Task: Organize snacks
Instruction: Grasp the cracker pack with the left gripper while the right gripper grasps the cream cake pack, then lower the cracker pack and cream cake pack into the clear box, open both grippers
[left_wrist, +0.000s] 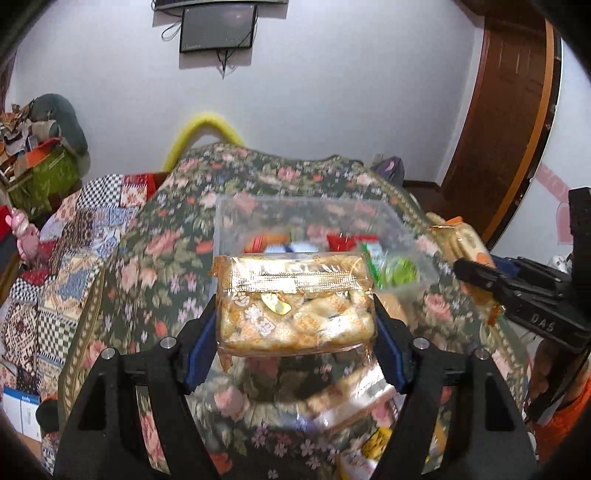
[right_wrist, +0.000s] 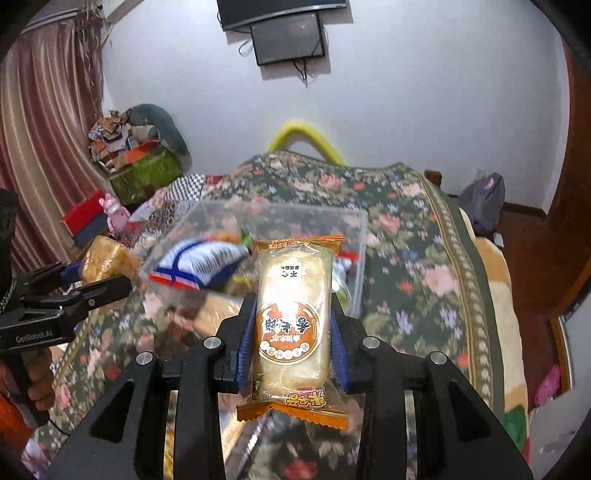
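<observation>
My left gripper (left_wrist: 295, 325) is shut on an orange pack of rice crackers (left_wrist: 295, 310), held crosswise just before a clear plastic box (left_wrist: 236, 221) on the floral bedspread. The box holds several snack packs, among them a blue-and-white bag (right_wrist: 199, 262) and a green one (left_wrist: 395, 269). My right gripper (right_wrist: 293, 332) is shut on a second orange-ended rice cracker pack (right_wrist: 291, 317), held lengthwise above the box's near edge (right_wrist: 354, 236). Each gripper shows in the other's view: the right one (left_wrist: 480, 277) at the right edge, the left one (right_wrist: 99, 284) at the left with its pack (right_wrist: 107, 262).
More loose snack packs (left_wrist: 354, 391) lie on the bedspread (left_wrist: 155, 266) below my left gripper. A patchwork quilt (left_wrist: 44, 280) and a pile of boxes and clothes (left_wrist: 40, 147) sit to the left. A wooden door (left_wrist: 506, 110) stands at the right.
</observation>
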